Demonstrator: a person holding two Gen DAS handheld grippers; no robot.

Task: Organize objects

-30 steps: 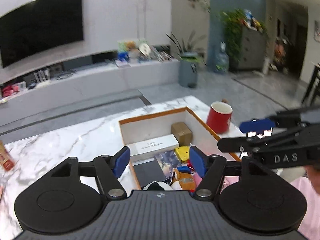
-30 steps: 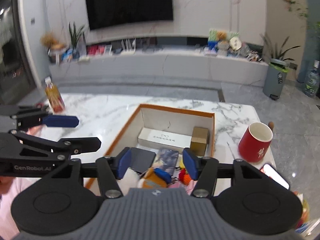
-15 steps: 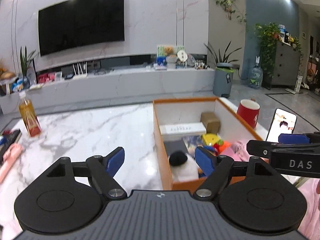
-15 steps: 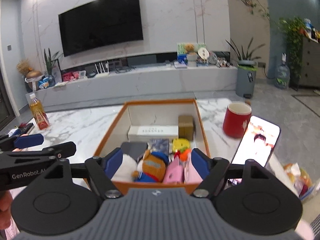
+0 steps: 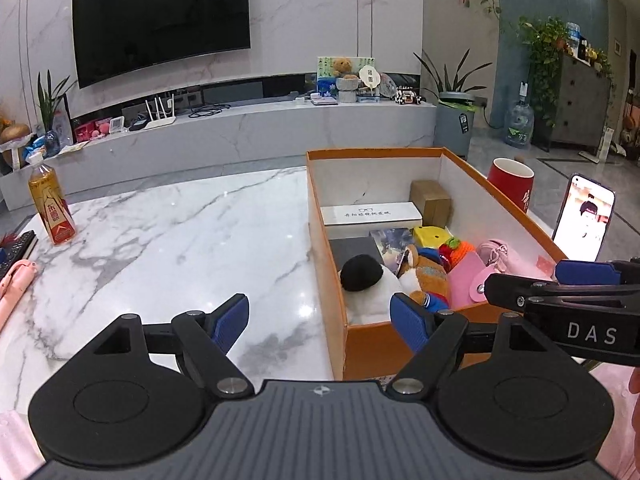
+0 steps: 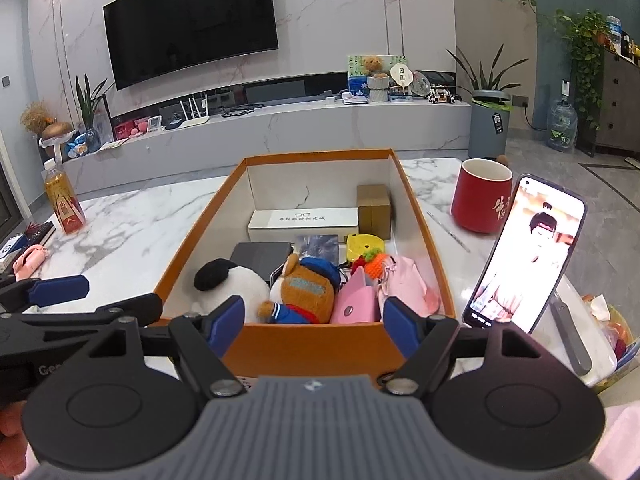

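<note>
glossy marble table [image 5: 168,240], seemingly cardboard box [image 6: 420,216]

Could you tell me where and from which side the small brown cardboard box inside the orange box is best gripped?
Probably from straight above, closing on the two upright side faces of the brown cardboard box. It stands upright in the far right corner of the orange box, close to the wall, with the white case against its left side, so a sideways approach looks blocked. Both tools are open.

The black case [image 6: 262,254] lies half hidden under the panda [image 6: 234,286] and bear [image 6: 306,292]; the pink item [image 5: 14,292] runs off the left wrist view's left edge; print on the white box [image 6: 302,218] is too small to read
</note>
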